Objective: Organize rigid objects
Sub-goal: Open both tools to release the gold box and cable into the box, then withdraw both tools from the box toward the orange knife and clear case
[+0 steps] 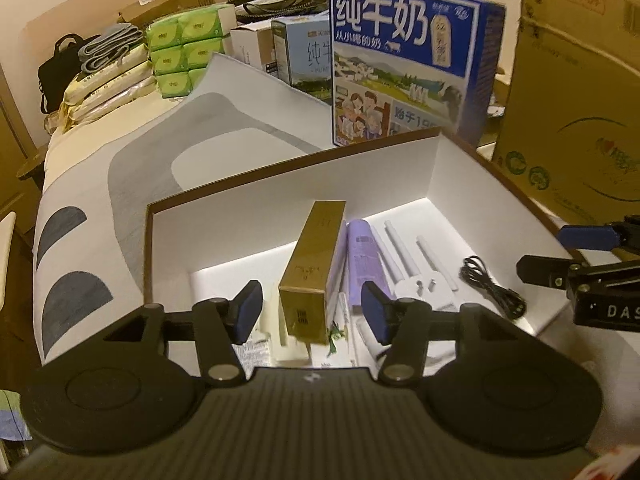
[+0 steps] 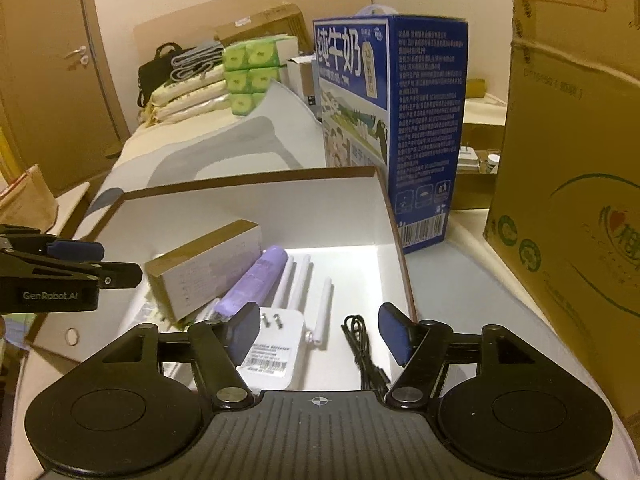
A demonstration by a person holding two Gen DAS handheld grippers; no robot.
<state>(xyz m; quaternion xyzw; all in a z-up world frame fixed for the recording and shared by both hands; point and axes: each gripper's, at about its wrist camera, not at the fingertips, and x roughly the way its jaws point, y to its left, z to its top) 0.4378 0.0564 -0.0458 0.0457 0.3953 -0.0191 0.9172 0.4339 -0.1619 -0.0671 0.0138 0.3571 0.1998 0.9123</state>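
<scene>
A white storage box with a brown rim stands on the bed. Inside lie a gold carton, a purple tube, a white router with antennas and a coiled black cable. My left gripper is open, its jaws either side of the gold carton's near end, apart from it. My right gripper is open and empty above the router and cable; it also shows in the left wrist view.
A blue milk carton box stands just behind the storage box. A large cardboard box is at the right. Green tissue packs, rice bags and a black bag lie far left on the bed.
</scene>
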